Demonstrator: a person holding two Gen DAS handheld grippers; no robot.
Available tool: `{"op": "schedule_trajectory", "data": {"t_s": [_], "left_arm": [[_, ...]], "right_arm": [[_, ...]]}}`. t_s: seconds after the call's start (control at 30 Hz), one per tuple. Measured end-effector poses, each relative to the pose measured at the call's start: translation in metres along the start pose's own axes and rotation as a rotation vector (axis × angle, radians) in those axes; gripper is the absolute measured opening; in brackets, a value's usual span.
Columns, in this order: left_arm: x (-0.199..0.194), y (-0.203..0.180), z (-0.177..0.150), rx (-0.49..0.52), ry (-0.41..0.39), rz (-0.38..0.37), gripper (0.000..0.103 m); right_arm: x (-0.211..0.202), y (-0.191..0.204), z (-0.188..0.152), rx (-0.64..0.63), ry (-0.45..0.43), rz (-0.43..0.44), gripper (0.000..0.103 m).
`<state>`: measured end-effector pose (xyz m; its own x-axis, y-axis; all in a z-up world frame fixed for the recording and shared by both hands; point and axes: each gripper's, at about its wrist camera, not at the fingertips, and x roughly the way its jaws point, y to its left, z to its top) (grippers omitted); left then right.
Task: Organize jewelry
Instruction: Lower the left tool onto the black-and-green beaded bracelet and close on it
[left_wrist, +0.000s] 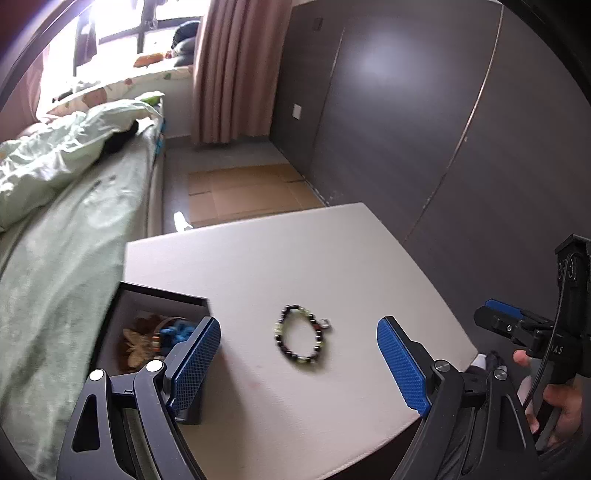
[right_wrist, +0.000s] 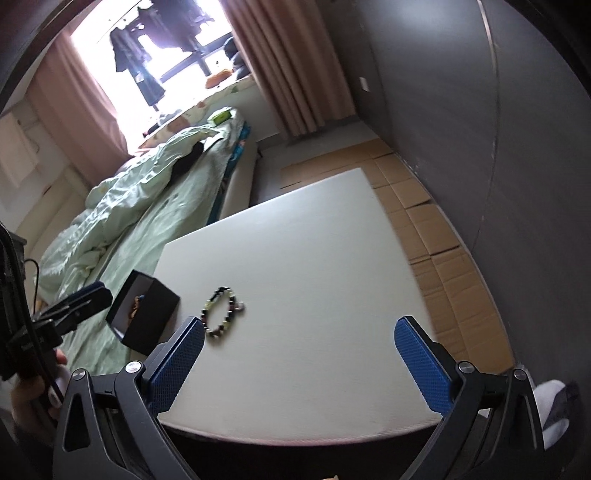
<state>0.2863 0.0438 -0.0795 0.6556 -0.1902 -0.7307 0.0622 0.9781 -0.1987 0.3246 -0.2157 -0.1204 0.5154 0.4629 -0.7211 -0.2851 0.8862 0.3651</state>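
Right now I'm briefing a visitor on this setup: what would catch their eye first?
A beaded bracelet lies alone mid-table. An open black box holding trinkets stands at the table's left edge beside the bed. Both grippers, left gripper and right gripper, are open.

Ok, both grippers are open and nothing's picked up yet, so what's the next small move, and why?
Probably lower the left gripper onto the beaded bracelet. The bracelet lies loose on the white table, centred between the left gripper's open fingers, with the open black box just beside it. The right gripper sits further off.
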Motion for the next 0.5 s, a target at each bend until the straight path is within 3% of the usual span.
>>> {"op": "schedule_trajectory", "data": {"t_s": [0.27, 0.5], "left_arm": [[0.04, -0.016, -0.005, 0.039, 0.089, -0.021, 0.084], [0.082, -0.029, -0.017, 0.108, 0.195, -0.028, 0.048]], "right_arm": [[0.0, -0.017, -0.006, 0.019, 0.004, -0.005, 0.103], [0.011, -0.019, -0.01, -0.001, 0.027, 0.014, 0.099]]}}
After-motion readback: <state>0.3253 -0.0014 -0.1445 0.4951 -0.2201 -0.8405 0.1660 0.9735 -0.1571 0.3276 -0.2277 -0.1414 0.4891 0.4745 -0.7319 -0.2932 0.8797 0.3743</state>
